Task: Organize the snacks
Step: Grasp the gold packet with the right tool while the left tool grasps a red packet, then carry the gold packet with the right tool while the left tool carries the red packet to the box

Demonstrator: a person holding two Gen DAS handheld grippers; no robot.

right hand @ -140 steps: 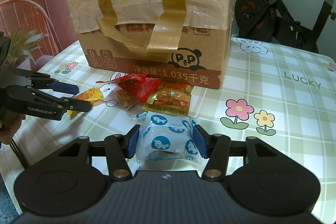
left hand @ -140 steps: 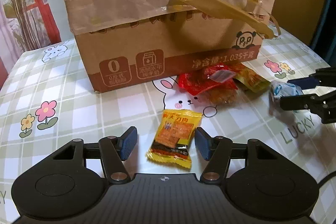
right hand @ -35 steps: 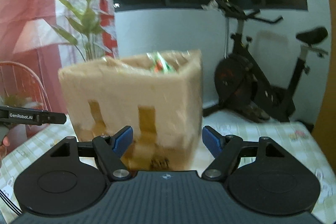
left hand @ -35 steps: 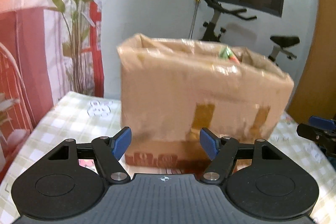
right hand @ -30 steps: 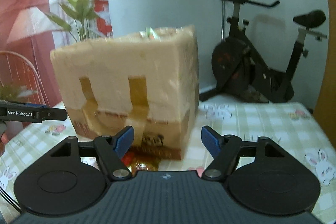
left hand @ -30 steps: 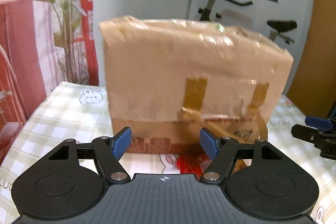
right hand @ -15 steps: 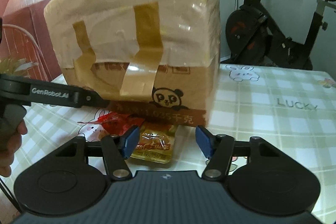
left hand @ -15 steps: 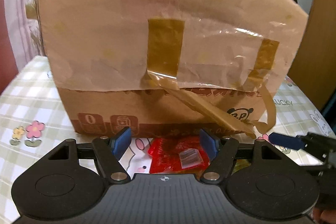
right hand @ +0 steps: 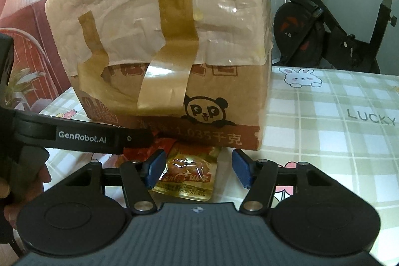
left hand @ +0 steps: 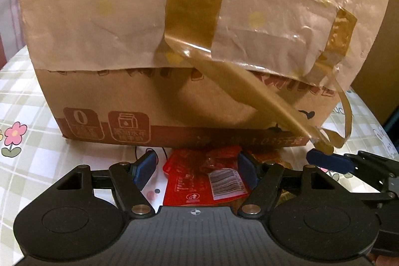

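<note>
A tall cardboard box (left hand: 174,54) lined with a taped plastic bag stands on the checked tablecloth (left hand: 22,101). At its foot lies a red snack packet (left hand: 199,178), and my left gripper (left hand: 197,168) is open with its blue pads either side of that packet. In the right wrist view the same box (right hand: 174,54) fills the middle. A gold and orange snack packet (right hand: 189,176) lies in front of it, with my right gripper (right hand: 197,167) open around it. The left gripper's black arm (right hand: 82,136) crosses from the left over a red packet.
An exercise bike (right hand: 324,24) stands behind the table on the right. A person's hand (right hand: 30,181) holds the left gripper's handle. Loose brown tape (left hand: 274,114) hangs off the box front. The right gripper's fingers (left hand: 331,163) reach in at the right of the left wrist view.
Both grippers have come down from box-top height to the table and closer to the box. The red packet now lies between the left pads, the gold one between the right pads.
</note>
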